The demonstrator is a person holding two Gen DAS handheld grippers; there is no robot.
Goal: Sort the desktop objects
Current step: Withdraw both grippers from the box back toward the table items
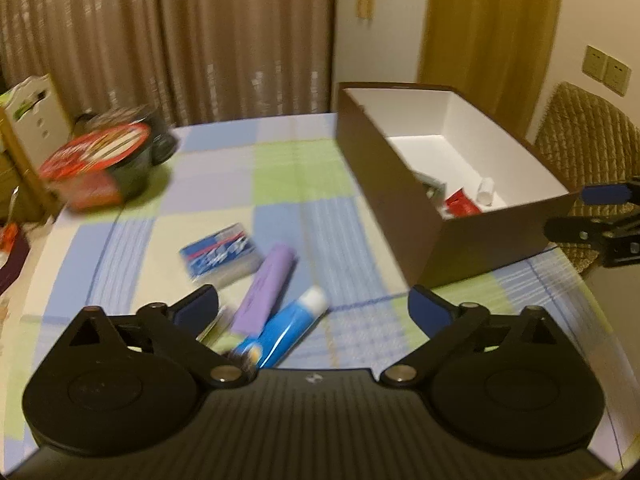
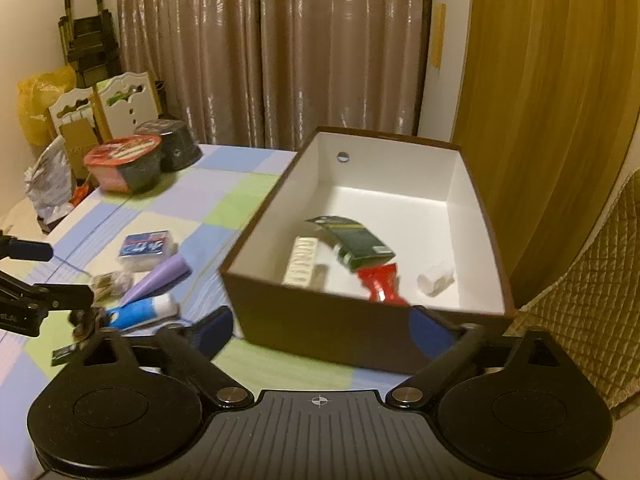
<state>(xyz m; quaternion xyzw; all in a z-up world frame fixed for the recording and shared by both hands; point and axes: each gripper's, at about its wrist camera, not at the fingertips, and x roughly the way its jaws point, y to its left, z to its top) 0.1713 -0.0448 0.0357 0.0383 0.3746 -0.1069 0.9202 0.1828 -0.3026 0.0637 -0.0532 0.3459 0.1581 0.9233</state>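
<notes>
Black ribbed gripper bodies carry round discs, silver pivots, blue-padded jaws.

Tabletop covered by checked cloth: blue, green, lilac and cream squares.

Right side: open brown box with white interior, standing directly on the cloth.

Near-centre cluster, left of the box:
- blue-and-white packet, flat
- lilac tube just beside the packet, angled
- blue tube with white cap alongside the lilac tube, apparently touching it
- small pale wrapped item by the tubes; too blurred to identify

Far left corner: red-lidded black bowl, tilted, with a second dark bowl just behind it.
</notes>
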